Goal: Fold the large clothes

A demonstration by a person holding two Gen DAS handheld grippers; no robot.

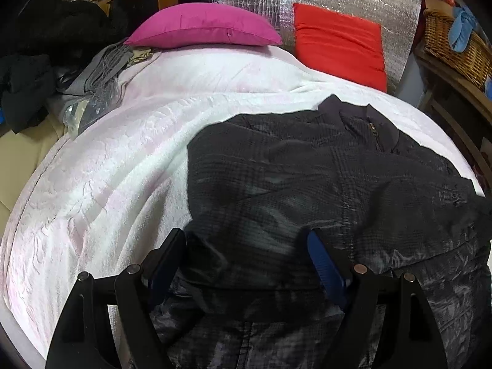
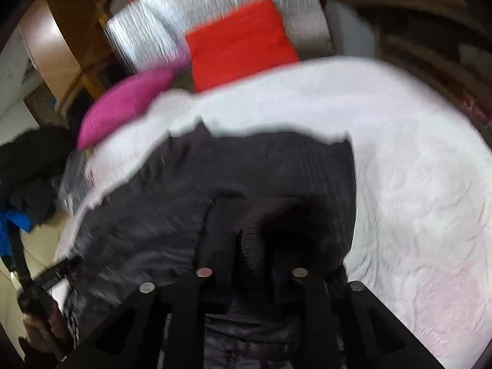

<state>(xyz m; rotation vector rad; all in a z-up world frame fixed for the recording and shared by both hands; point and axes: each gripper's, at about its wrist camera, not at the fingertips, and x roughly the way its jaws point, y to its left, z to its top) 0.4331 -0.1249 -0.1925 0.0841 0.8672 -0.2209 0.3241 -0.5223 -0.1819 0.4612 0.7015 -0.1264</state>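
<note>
Dark jacket point(image 1: 323, 190) spread on the bed's white blanket point(image 1: 123, 169), toward its right near part. Left gripper point(image 1: 246, 255): jaws wide, over the jacket's near edge. Right gripper point(image 2: 249, 246): jaws clamped on a jacket fold; pink pillow point(image 1: 203, 26) at the far side.

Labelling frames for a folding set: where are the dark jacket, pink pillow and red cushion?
dark jacket point(image 1: 307, 178): left wrist view, chest panel.
pink pillow point(image 1: 203, 24): left wrist view, middle.
red cushion point(image 2: 240, 40): right wrist view, middle.

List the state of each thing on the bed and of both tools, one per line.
Dark jacket: spread flat, partly folded.
Left tool: open above the jacket.
Right tool: shut on the ribbed cuff.
Pink pillow: lying flat.
Red cushion: leaning upright.
</note>
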